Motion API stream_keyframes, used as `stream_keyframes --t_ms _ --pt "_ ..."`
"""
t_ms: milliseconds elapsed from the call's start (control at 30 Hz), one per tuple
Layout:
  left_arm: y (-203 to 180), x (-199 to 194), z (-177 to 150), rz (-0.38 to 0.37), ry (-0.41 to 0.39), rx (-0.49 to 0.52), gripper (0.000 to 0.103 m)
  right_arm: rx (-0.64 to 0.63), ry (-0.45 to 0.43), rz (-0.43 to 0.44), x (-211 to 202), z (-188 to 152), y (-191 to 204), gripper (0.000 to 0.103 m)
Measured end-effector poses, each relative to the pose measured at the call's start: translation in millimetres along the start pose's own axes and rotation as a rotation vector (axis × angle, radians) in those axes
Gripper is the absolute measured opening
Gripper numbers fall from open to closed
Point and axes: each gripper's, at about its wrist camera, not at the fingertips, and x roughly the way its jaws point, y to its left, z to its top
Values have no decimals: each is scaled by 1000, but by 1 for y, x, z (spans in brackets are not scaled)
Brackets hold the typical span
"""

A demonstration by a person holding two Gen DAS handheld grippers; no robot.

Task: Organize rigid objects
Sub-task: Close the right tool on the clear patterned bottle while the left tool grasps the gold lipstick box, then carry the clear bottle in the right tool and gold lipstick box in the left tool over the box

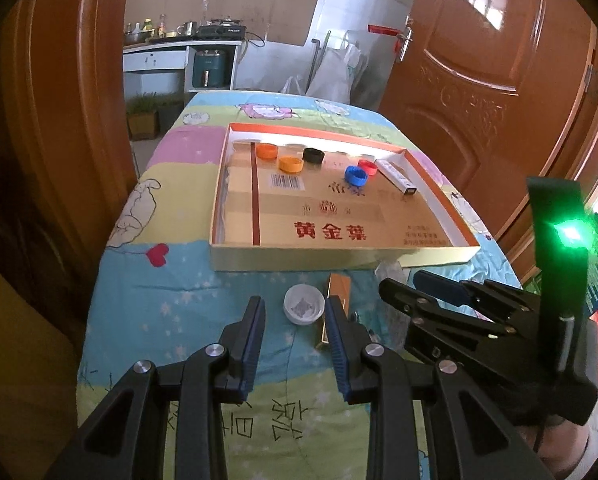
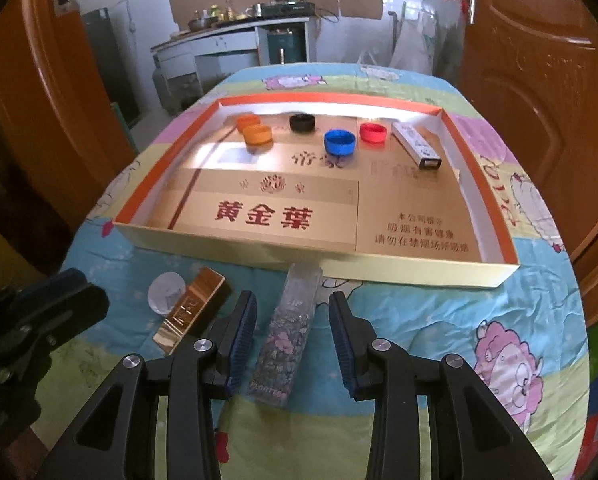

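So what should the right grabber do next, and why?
Probably close the right gripper on the flowery clear box: it lies on the cloth between the open fingers, still outside the tray, where the caps and the white box already sit.

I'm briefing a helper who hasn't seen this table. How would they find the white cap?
Start at the big shallow gold box on the cartoon-print cloth. Outside its near wall lies a shiny gold bar-shaped box; the white cap sits just left of it. It is the only white cap, and the only one outside the box.
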Motion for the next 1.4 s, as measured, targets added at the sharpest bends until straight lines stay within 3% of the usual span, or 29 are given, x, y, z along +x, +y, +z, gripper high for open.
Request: stream_keyframes --t_ms 33,67,100,300,667,1100,1200,1400 --pt "0 1 -1 -3 1 3 31 -1 4 -3 2 0 0 37" --pt "-1 2 -3 -7 5 7 31 -4 11 -9 5 -2 1 27" --pt "-1 3 -4 -10 9 12 31 -5 18 -10 7 -2 1 25" --pt "-9 13 -12 -45 48 56 31 -5 4 -4 2 -3 1 22" --pt "-19 39 -28 -79 122 88 31 67 -30 6 -19 -11 -25 21" --pt "-31 61 -8 -66 107 121 31 89 -30 20 -19 -14 -40 21" --pt "-33 63 -9 -57 100 134 19 94 -28 22 -18 -15 -44 21" --pt "-29 60 -11 -82 86 103 18 97 -29 28 -18 -14 -47 21"
